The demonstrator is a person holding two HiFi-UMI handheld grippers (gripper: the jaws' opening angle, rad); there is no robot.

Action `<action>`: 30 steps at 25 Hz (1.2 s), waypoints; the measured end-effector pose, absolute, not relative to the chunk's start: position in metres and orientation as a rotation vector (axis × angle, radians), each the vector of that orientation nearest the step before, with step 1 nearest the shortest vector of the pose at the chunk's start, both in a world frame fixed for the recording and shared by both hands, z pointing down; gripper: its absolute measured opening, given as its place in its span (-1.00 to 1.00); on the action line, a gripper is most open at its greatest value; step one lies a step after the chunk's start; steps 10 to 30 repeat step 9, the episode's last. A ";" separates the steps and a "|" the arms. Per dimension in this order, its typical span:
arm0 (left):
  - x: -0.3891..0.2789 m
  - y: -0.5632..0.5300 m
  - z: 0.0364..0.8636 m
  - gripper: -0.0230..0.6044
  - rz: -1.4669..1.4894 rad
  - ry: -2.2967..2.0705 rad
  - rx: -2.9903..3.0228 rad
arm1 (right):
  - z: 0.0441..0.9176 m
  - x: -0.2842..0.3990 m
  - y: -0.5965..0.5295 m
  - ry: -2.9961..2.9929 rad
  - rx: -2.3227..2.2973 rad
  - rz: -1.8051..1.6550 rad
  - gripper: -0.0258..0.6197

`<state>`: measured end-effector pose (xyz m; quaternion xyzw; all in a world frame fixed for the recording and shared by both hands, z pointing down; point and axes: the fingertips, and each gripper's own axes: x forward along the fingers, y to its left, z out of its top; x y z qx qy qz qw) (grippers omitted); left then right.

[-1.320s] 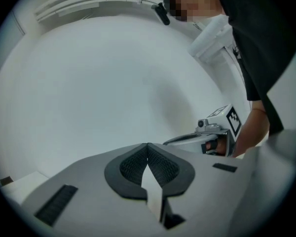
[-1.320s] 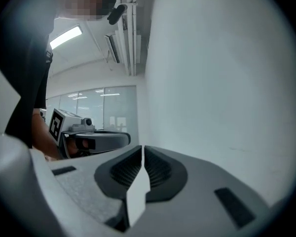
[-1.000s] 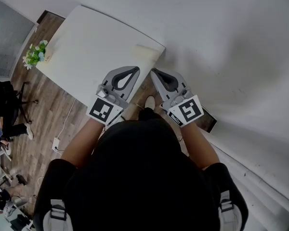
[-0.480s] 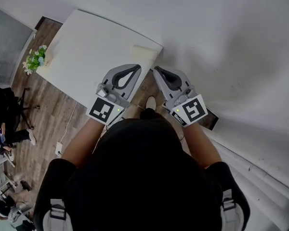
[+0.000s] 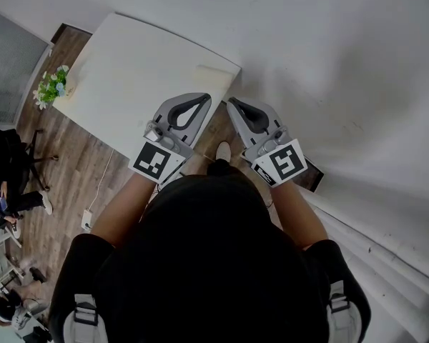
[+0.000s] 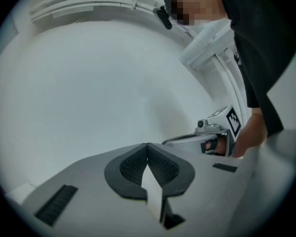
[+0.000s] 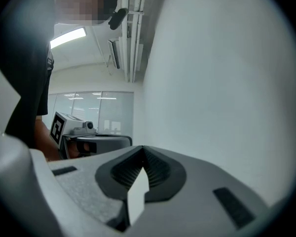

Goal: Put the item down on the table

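L gripper [image 5: 206, 97], R gripper [image 5: 229, 103] closed, empty; pale item [image 5: 216, 74] on table [image 5: 129, 70] indistinct

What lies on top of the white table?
A pale flat item near its right corner, a flowering plant at its left corner. The left gripper hides part of the near edge.

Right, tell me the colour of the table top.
The table top is plain white, with no pattern. The head view shows it best.
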<state>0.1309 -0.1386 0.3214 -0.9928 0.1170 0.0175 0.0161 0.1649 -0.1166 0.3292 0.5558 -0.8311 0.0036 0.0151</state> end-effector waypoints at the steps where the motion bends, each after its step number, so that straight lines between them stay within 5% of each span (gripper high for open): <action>1: 0.132 -0.138 0.321 -0.95 0.055 0.362 -3.086 | 0.329 0.166 -0.116 -2.585 1.732 0.011 -0.91; 30: 0.135 -0.136 0.323 -0.95 0.053 0.364 -3.087 | 0.331 0.169 -0.115 -2.584 1.736 0.018 -0.91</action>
